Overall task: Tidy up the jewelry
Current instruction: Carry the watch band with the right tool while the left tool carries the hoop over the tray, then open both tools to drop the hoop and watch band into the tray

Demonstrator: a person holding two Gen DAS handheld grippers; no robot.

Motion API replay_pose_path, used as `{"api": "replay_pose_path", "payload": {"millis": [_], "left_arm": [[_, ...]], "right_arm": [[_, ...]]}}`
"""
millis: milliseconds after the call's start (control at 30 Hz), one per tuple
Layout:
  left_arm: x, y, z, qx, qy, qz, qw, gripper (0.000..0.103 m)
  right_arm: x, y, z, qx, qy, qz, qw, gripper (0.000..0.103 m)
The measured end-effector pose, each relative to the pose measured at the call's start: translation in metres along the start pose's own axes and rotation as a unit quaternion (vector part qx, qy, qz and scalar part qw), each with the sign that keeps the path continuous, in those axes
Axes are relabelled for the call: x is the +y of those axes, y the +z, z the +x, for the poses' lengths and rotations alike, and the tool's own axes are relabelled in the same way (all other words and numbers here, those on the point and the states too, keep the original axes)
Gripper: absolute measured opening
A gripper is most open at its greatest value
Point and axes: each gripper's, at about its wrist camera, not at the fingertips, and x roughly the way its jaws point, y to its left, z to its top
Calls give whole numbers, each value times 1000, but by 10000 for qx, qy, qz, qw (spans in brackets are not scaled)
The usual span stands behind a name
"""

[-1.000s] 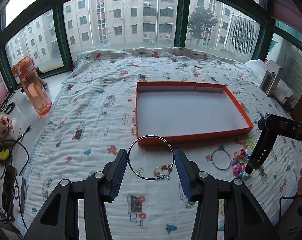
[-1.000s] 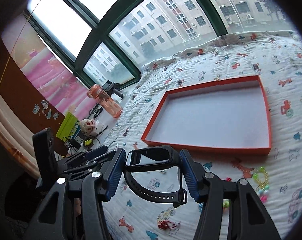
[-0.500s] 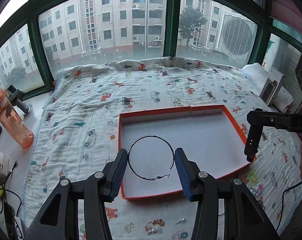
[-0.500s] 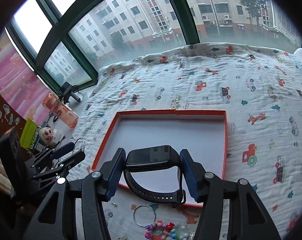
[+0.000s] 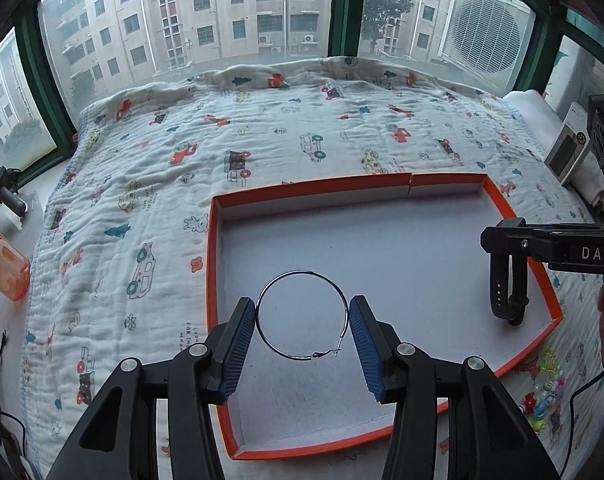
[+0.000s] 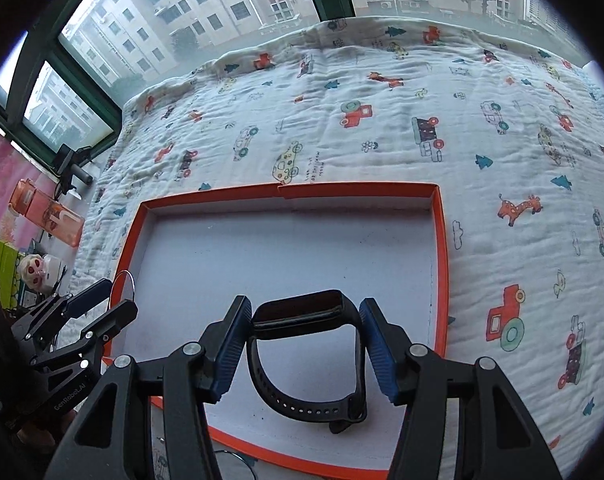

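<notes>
A thin silver hoop earring (image 5: 302,315) is clamped between the blue pads of the left claw (image 5: 303,345) above the near part of an orange-rimmed tray (image 5: 211,264). A black smartwatch (image 6: 308,354) is gripped by the right claw (image 6: 305,351) over the tray's right side. Beyond, the tray is seen resting on a bed with a cartoon-print quilt (image 5: 150,184), with colourful beaded jewelry (image 5: 544,392) lying off its right corner.

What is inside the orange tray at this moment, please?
The orange tray shows only its bare white floor. The hoop earring and the black watch hang over it, each held in jaws. The floor parts behind the left gripper and right gripper are hidden.
</notes>
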Motion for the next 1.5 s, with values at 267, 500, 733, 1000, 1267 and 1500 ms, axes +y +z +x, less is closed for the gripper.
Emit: {"api": "replay_pose_path", "payload": {"millis": [267, 500, 733, 1000, 1267, 1500], "left_arm": [[-2, -1, 26, 213, 14, 40, 9998, 52], [-1, -4, 36, 296, 45, 1, 9996, 53], [0, -6, 40, 303, 77, -15, 9995, 61], [-1, -8, 24, 196, 37, -33, 9998, 65], [-8, -26, -23, -39, -23, -44, 10000, 67], [-13, -58, -59, -120, -100, -171, 9997, 68]], "right_arm": [[-3, 4, 23, 150, -143, 29, 9998, 63], [-2, 1, 29, 96, -369, -163, 9991, 64], [1, 1, 28, -9, -477, -352, 9982, 67], [6, -1, 4, -292, -501, -515, 9970, 72], [17, -27, -39, -567, -277, -655, 9959, 72], [24, -74, -63, -544, -67, -740, 9958, 72]]}}
